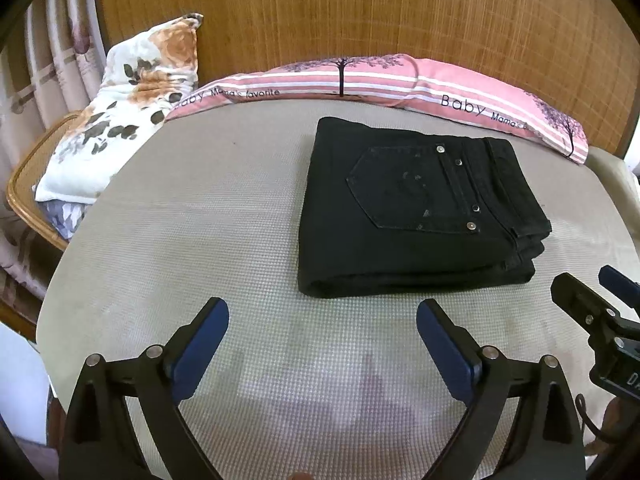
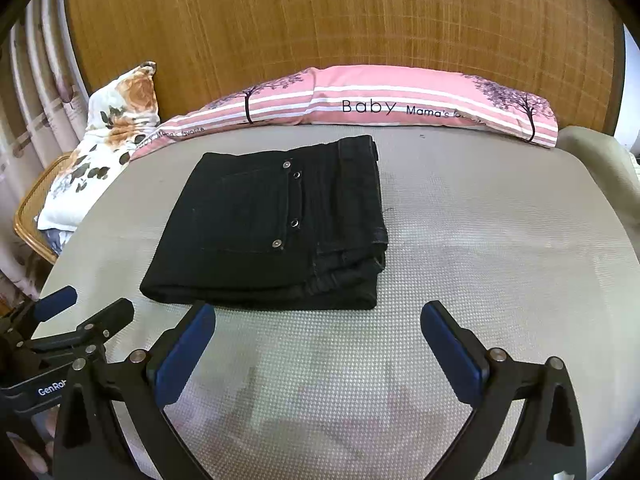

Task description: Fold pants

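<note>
Black pants [image 1: 416, 208] lie folded into a compact stack on the grey mat [image 1: 200, 216], back pocket with metal rivets facing up. They also show in the right wrist view [image 2: 272, 224]. My left gripper [image 1: 322, 322] is open and empty, just in front of the stack's near edge, apart from it. My right gripper [image 2: 318, 322] is open and empty, in front of the stack's near right corner. The right gripper shows at the far right of the left wrist view [image 1: 596, 292]; the left gripper shows at the far left of the right wrist view [image 2: 86, 306].
A pink striped pillow [image 1: 400, 80] lies along the mat's far edge against a wooden headboard [image 1: 340, 12]. A floral pillow [image 1: 128, 108] leans at the back left over a wicker chair [image 1: 28, 184]. Curtains [image 2: 36, 92] hang at the left.
</note>
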